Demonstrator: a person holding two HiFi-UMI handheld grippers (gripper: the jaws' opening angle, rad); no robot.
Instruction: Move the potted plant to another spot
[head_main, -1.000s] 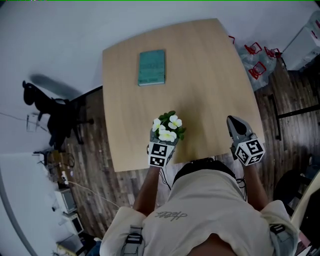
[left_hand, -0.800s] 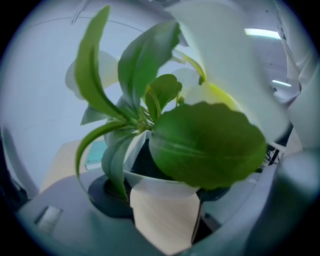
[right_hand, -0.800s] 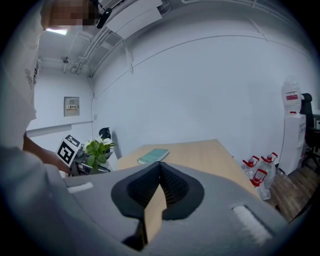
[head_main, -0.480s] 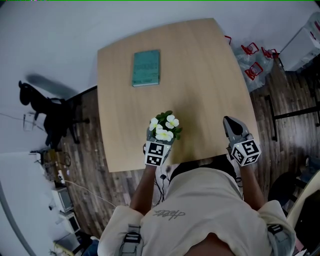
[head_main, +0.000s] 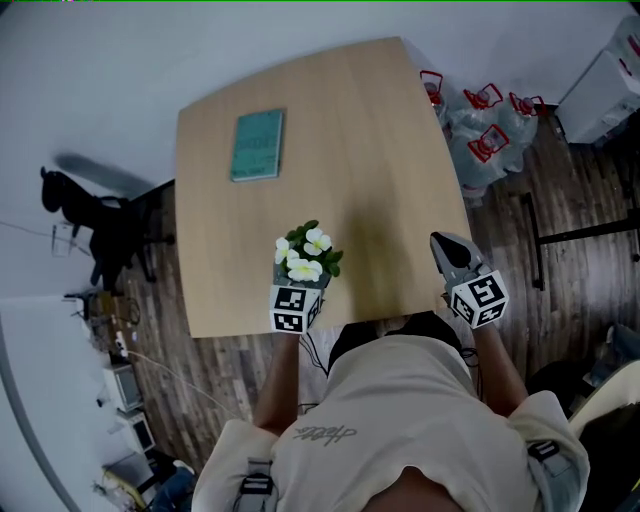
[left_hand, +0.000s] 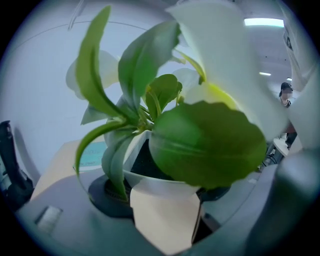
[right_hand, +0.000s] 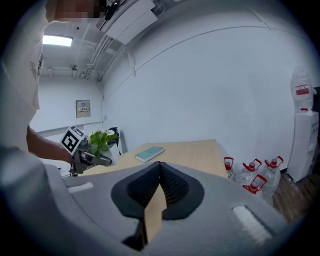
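The potted plant (head_main: 305, 255), green leaves and white flowers in a small white pot (left_hand: 150, 175), is held just above the wooden table (head_main: 370, 130) near its front edge. My left gripper (head_main: 299, 282) is shut on the pot, a jaw on each side, and the leaves fill the left gripper view. My right gripper (head_main: 443, 245) hovers near the table's front right corner, shut, with nothing between its pads (right_hand: 172, 187). In the right gripper view the plant (right_hand: 102, 140) shows at the left in the left gripper (right_hand: 92, 157).
A teal book (head_main: 257, 145) lies on the far left part of the table. Water bottles with red handles (head_main: 475, 125) stand on the floor to the right, by a white dispenser (right_hand: 302, 125). A black office chair (head_main: 95, 225) stands left of the table.
Both grippers have shifted right relative to the table, the plant going along in the left one. The right gripper now sits closer to the table's right edge.
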